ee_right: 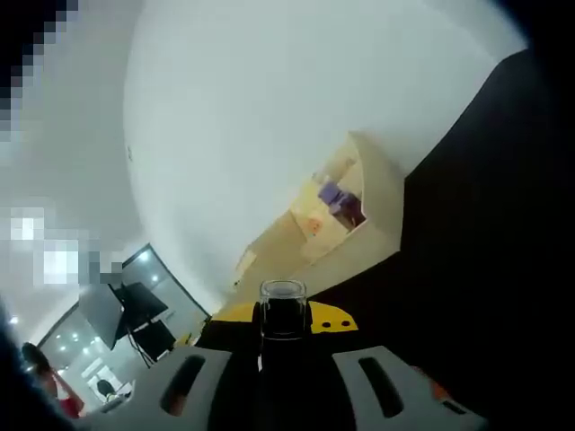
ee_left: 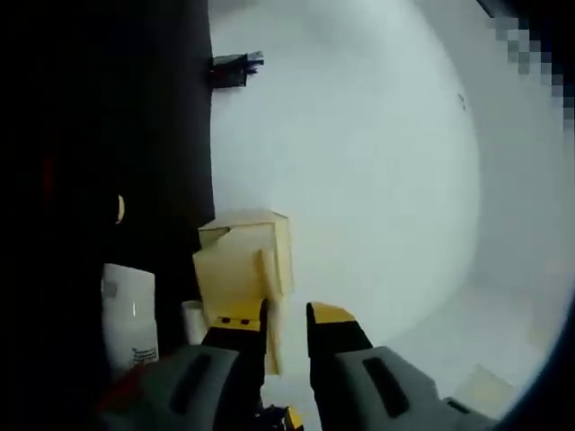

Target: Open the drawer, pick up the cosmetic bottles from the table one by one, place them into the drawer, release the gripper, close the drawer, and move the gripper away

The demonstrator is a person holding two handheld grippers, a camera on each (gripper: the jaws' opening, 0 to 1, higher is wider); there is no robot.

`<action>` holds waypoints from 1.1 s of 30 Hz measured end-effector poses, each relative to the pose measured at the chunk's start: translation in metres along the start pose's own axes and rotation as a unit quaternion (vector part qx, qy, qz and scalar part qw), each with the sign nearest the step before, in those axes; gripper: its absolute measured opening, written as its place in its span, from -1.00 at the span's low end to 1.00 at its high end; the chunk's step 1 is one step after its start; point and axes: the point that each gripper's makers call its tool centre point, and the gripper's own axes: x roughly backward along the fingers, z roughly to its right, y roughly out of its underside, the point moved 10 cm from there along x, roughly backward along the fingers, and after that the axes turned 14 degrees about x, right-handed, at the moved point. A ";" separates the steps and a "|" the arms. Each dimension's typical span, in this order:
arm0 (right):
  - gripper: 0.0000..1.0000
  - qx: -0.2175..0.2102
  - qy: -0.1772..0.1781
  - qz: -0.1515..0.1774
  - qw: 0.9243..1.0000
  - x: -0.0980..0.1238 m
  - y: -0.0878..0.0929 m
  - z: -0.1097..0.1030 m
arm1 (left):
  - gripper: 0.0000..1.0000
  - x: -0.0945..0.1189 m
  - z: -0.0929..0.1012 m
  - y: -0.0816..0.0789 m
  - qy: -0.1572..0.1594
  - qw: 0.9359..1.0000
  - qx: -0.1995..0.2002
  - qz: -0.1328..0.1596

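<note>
Both grippers show their own 2 grey jaws with yellow tips rising from the bottom of their views. In the right gripper view, the right gripper (ee_right: 284, 316) is clamped on a dark cosmetic bottle (ee_right: 283, 314) with a clear round cap, which stands upright between the 2 jaws. Beyond it, the pale wooden drawer unit (ee_right: 346, 211) sits on the black table (ee_right: 467, 269), tilted in this view, with its drawer pulled open and small purple and orange items visible inside. A white wall (ee_right: 269, 117) rises behind it, and a dark studio lamp (ee_right: 126, 310) stands at the lower left.

In the left gripper view, the left gripper (ee_left: 286, 328) has a narrow gap between its jaws and nothing held in it. Just ahead of its tips stands the same pale wooden drawer unit (ee_left: 244, 274), seen from a plain side. A white bottle (ee_left: 128, 314) with small print stands on the black table (ee_left: 135, 135) to the left of the unit, near the left jaw.
</note>
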 end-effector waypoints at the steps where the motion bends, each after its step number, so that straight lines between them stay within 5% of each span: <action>1: -0.68 0.000 0.000 0.000 1.000 0.000 0.000 0.000 | -0.53 0.001 0.001 0.000 0.000 1.000 0.001 0.000; 6: -0.68 -0.001 0.000 0.000 1.000 0.000 0.000 0.000 | -0.42 0.004 0.008 0.002 0.001 1.000 -0.029 0.005; 13: -0.68 -0.002 0.001 -0.001 1.000 0.000 0.000 0.000 | -0.31 0.010 0.024 -0.010 -0.006 0.993 -0.101 0.062; 16: -0.68 -0.006 0.002 -0.003 1.000 0.000 0.000 0.001 | -0.30 0.008 0.031 -0.004 0.002 0.992 -0.128 0.023; 19: -0.68 -0.005 0.002 -0.002 1.000 0.000 0.000 0.000 | -0.28 0.008 0.036 -0.001 0.005 0.992 -0.122 0.028; 21: -0.68 -0.005 0.002 -0.002 1.000 0.000 0.000 0.000 | -0.28 0.009 0.041 0.001 0.006 0.987 -0.161 0.031; 24: -0.68 -0.005 0.000 -0.003 1.000 0.000 -0.001 0.000 | -0.28 0.008 0.049 0.014 0.001 0.974 -0.225 0.001; 28: -0.69 0.019 0.000 -0.006 1.000 0.000 -0.005 -0.006 | -0.26 0.000 0.066 0.038 0.005 0.941 -0.333 -0.057; 30: -0.69 0.027 0.000 -0.004 1.000 0.001 -0.007 -0.008 | -0.25 -0.003 0.071 0.049 0.007 0.930 -0.359 -0.077; 33: -0.69 0.033 -0.003 0.002 0.999 0.004 -0.012 -0.011 | -0.25 -0.005 0.075 0.068 0.003 0.894 -0.436 -0.104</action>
